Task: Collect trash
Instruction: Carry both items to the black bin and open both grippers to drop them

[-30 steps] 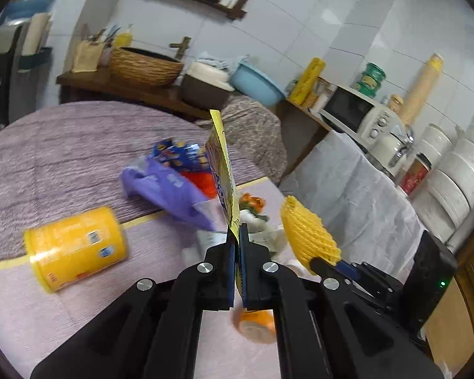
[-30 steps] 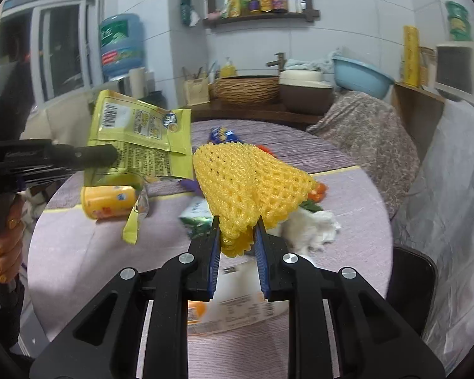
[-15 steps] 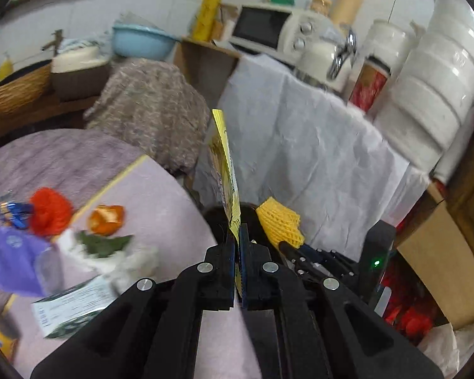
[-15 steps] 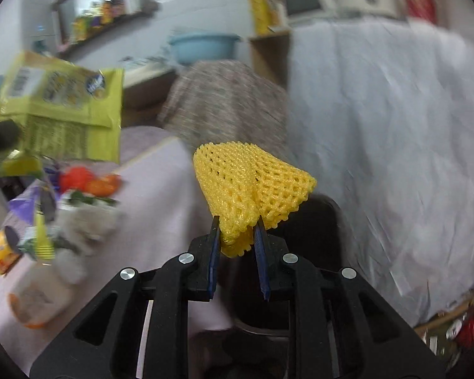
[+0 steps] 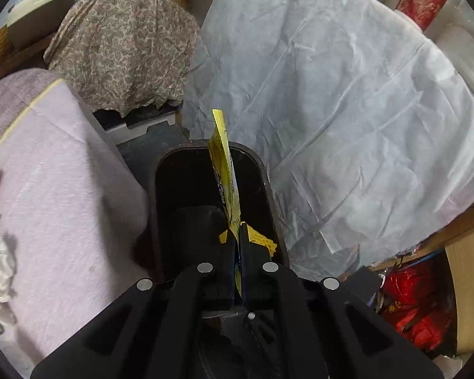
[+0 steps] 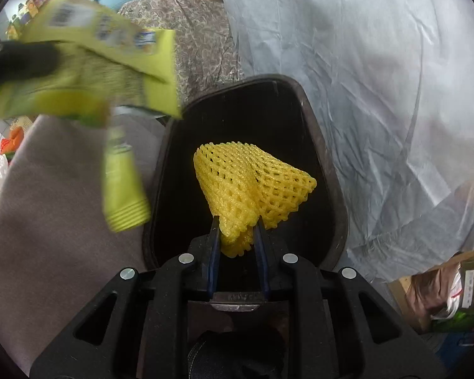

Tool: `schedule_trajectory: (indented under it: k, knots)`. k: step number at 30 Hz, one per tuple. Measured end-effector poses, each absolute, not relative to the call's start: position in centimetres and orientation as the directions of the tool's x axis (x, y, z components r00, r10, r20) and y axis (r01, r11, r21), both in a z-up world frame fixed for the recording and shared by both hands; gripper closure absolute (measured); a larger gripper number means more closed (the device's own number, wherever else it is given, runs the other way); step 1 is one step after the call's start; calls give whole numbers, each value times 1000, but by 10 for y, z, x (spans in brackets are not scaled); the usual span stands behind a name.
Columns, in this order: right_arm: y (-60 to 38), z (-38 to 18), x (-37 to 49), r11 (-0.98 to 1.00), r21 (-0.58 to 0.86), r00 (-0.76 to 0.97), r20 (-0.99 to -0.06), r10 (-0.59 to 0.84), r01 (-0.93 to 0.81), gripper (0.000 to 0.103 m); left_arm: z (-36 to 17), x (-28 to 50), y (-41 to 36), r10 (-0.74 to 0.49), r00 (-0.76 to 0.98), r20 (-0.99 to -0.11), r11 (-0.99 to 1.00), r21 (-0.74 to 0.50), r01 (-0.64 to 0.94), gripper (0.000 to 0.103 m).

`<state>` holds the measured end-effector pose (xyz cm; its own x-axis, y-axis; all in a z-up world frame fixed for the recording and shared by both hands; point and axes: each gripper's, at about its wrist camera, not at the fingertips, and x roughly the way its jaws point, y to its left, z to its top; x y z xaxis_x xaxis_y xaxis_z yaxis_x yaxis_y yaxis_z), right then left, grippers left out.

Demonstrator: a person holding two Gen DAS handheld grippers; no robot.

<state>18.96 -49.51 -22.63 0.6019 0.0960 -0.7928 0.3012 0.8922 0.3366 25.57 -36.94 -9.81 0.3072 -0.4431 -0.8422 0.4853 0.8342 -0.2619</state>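
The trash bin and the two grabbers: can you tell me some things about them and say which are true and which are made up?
1. The right gripper is pinching a yellow foam net. True.
2. The left gripper is empty. False: it is shut on a yellow wrapper.
3. The trash bin is white. False: it is dark.
4. The net hangs in front of the bin's opening. True.
5. White sheeting drapes beside the bin. True.

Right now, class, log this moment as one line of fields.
left hand-held gripper: shut on yellow wrapper | right hand-held gripper: shut on yellow foam net | both above black bin | nothing dropped yet
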Motion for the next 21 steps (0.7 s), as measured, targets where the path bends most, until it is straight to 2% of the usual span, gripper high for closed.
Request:
schedule_trajectory:
  k: [6,10,11,12,14,18,21]
  knots:
    - [-493,-235,191,893,341,606,-789,100,296,81,-121,263,-383,-393,293,-871,858,-234,457,100]
    - [-496,-236,188,891,347,633,-769,90,294,53,-119,260,-382,-400,292,-869,855,-239,460,94]
    - [-496,-234,187,891,344,637,-766,84,296,45,-115,258,-380,-400,306,-864,856,-233,462,88]
    - [-495,-231,186,892,341,643,-762,77,297,44,-110,256,-377,-403,327,-855,857,-228,462,82]
    - [-493,-226,179,896,331,653,-755,63,296,40,-98,252,-373,-413,373,-831,858,-218,465,50]
    - [-491,-215,174,898,322,666,-745,44,300,33,-72,243,-356,-427,454,-782,864,-205,459,39]
    - [-487,-206,171,900,316,674,-738,34,300,28,-54,236,-342,-456,477,-751,862,-240,446,25]
